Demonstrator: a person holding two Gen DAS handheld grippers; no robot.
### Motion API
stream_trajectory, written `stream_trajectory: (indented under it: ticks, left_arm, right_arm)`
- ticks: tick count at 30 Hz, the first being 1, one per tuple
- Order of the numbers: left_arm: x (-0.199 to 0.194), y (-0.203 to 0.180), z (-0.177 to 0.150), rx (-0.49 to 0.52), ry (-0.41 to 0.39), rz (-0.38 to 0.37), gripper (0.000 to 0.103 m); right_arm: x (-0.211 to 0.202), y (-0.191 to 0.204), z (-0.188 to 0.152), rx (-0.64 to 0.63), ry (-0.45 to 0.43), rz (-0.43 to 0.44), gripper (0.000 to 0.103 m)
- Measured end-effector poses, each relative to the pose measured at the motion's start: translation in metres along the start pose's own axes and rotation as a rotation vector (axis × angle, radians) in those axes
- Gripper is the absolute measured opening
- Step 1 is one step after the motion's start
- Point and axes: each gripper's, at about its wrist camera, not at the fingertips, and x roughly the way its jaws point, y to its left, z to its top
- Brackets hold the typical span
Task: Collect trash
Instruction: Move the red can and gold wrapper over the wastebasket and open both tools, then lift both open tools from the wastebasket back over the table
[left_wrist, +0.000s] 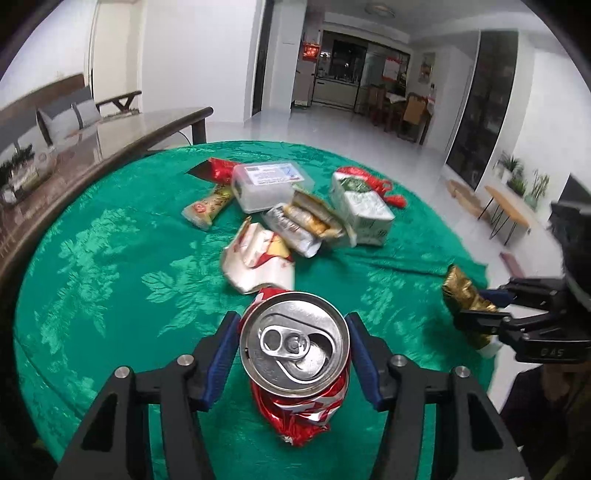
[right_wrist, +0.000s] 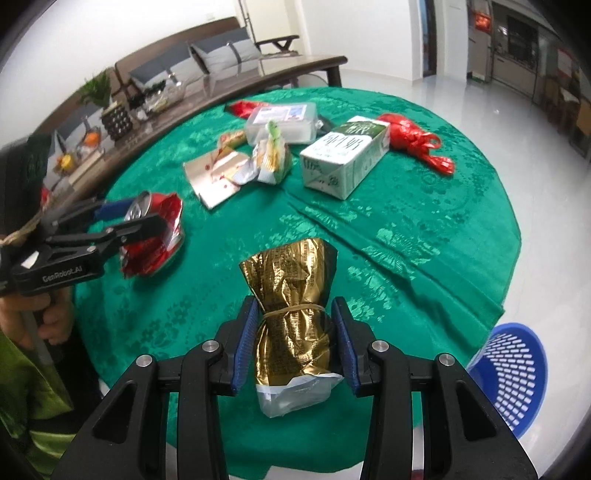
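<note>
A crushed red soda can stands upright between the blue pads of my left gripper, and both pads touch its rim, so the gripper is shut on it. The right wrist view shows that same left gripper at the left, clamped across the can just over the green tablecloth. My right gripper is shut on a crinkled gold snack packet tied with a rubber band. In the left wrist view this packet shows at the right edge, in the right gripper.
More litter lies mid-table: a green milk carton, a red knotted bag, a clear plastic box, torn wrappers and a snack bar. A blue perforated basket stands on the floor beside the table's right edge. A wooden table borders the left.
</note>
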Motion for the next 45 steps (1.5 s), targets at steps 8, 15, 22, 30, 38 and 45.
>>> stream_trajectory:
  ticks: [8,15,22,30,38,45]
  left_arm:
    - [0.014,-0.081,0.022,0.017,0.045,-0.182,0.058]
    - [0.052,-0.202,0.052,0.109,0.088,-0.322,0.058]
    - [0.129,-0.301,0.058,0.136,0.172,-0.38,0.059]
    - [0.22,-0.365,0.041,0.15,0.274,-0.392,0.059]
    - [0.269,-0.385,0.033,0.158,0.303,-0.389,0.067]
    - [0.266,-0.376,0.033,0.137,0.288,-0.358,0.068]
  right_arm:
    - [-0.051,-0.073,0.008,0.162,-0.08,-0.05,0.041]
    - [-0.093,-0.194,-0.024,0.308,-0.031,-0.256,0.041]
    - [-0.103,-0.295,-0.09,0.5,-0.021,-0.341,0.041]
    - [-0.101,-0.348,-0.126,0.604,0.014,-0.318,0.041]
    - [-0.091,-0.367,-0.127,0.671,0.019,-0.299,0.049]
    - [-0.104,-0.371,-0.123,0.693,-0.033,-0.331,0.072]
